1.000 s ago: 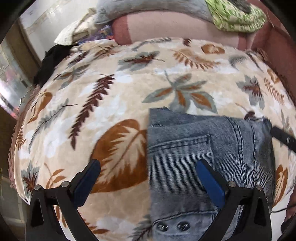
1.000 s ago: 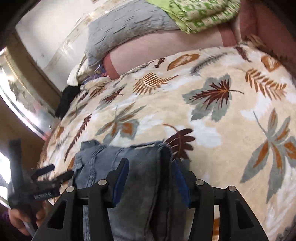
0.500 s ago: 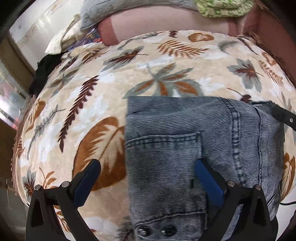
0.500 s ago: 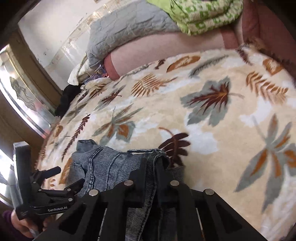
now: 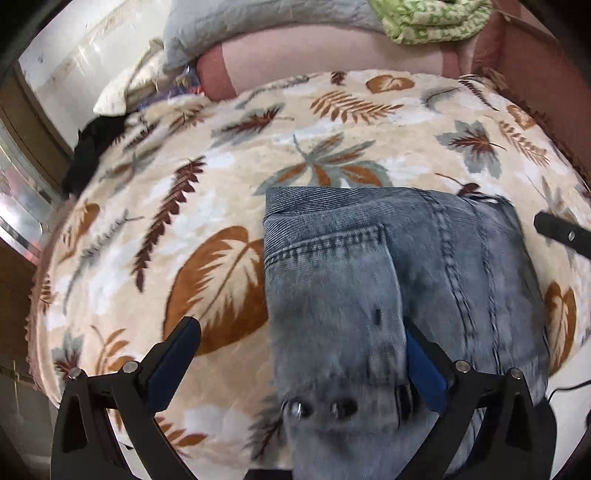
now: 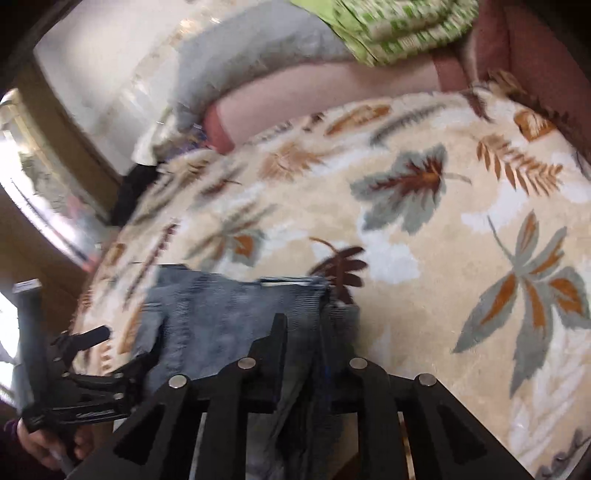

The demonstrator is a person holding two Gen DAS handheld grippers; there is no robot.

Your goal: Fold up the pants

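Observation:
Folded grey-blue denim pants (image 5: 369,258) lie on a leaf-patterned blanket (image 5: 177,229), back pocket and two waist rivets facing up. My left gripper (image 5: 299,325) is open and wide above the pants' left edge, its right finger (image 5: 421,354) over the denim and its left finger over blanket. In the right wrist view my right gripper (image 6: 303,332) pinches the right edge of the pants (image 6: 229,314), bunched denim between its fingers; its jaws are opening slightly. The left gripper (image 6: 85,354) shows at lower left, and a tip of the right gripper (image 5: 561,236) shows at the right edge.
A pink bolster (image 5: 332,55) lies at the far end of the blanket, with a grey pillow (image 5: 258,22) and green patterned cloth (image 5: 432,18) on it. A black garment (image 5: 92,147) sits at far left. A reddish padded edge (image 5: 535,74) runs along the right. A person's hand (image 6: 37,443) holds the left gripper.
The right gripper's jaws went from apart around the pants' edge to pinched on it. The left gripper stayed open and shifted a little over the pants.

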